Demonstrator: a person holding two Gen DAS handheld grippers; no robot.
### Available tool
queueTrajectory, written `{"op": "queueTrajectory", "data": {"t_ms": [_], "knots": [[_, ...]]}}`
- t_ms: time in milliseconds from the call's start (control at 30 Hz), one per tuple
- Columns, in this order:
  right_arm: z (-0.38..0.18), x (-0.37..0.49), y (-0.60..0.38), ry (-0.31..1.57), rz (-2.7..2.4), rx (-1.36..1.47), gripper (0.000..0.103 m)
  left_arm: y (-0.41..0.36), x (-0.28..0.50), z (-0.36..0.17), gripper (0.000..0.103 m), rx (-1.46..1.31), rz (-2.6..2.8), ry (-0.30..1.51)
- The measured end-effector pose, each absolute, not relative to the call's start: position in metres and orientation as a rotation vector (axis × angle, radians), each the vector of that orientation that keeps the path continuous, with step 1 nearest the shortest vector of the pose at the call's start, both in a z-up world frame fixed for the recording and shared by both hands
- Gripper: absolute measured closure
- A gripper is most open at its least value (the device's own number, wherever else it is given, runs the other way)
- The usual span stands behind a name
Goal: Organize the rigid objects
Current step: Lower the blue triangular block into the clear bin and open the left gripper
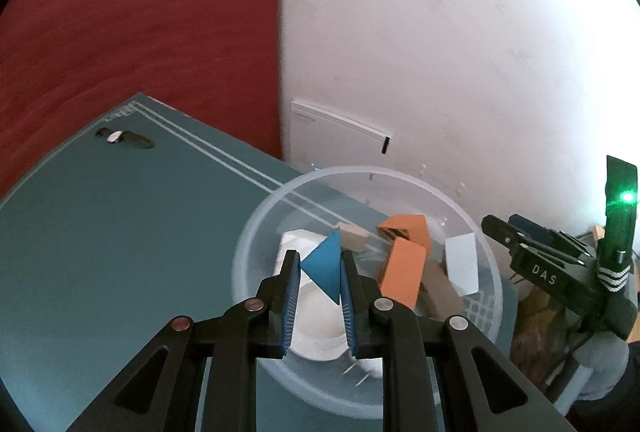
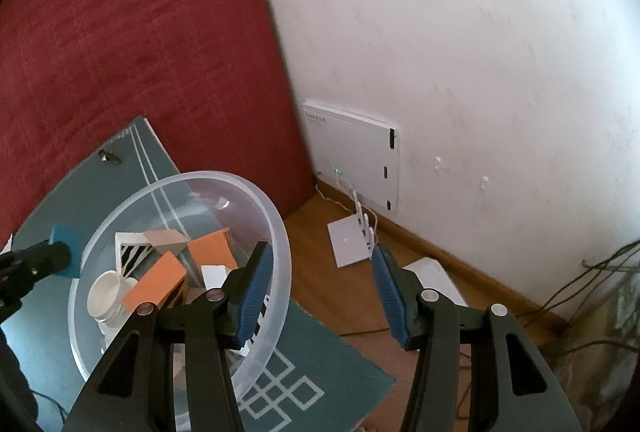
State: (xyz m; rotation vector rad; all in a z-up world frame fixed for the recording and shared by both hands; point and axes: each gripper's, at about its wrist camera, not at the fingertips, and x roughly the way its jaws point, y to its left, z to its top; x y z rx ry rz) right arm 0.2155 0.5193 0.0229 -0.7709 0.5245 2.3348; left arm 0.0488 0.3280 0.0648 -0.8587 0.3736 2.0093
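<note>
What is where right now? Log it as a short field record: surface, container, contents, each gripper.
surface: teal mat on a wooden floor
container: clear plastic bowl on the mat
contents: two orange blocks, a white block, a white ribbed cup, tan blocks
left gripper: shut on a blue triangular block, above the bowl
right gripper: open, nothing between the jaws, at the bowl's rim

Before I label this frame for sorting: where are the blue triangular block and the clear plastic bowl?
blue triangular block [image 1: 325, 264]: left wrist view, front face.
clear plastic bowl [image 2: 280, 232]: right wrist view, right rim.
</note>
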Motion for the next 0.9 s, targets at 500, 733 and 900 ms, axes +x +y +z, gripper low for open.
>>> {"op": "queueTrajectory", "data": {"t_ms": [500, 733, 900], "knots": [[0.019, 0.219, 0.523, 0.551, 2.337, -0.777, 0.05, 0.352, 0.046, 0.058, 0.05, -0.867, 1.989, 0.373], [0.018, 0.222, 0.522, 0.555, 2.337, -0.771, 0.05, 0.339, 0.046, 0.06, 0.032, -0.864, 2.072, 0.374], [0.019, 0.221, 0.517, 0.552, 2.339, -0.772, 0.05, 0.331, 0.044, 0.062, 0.025, -0.861, 2.127, 0.375]]}}
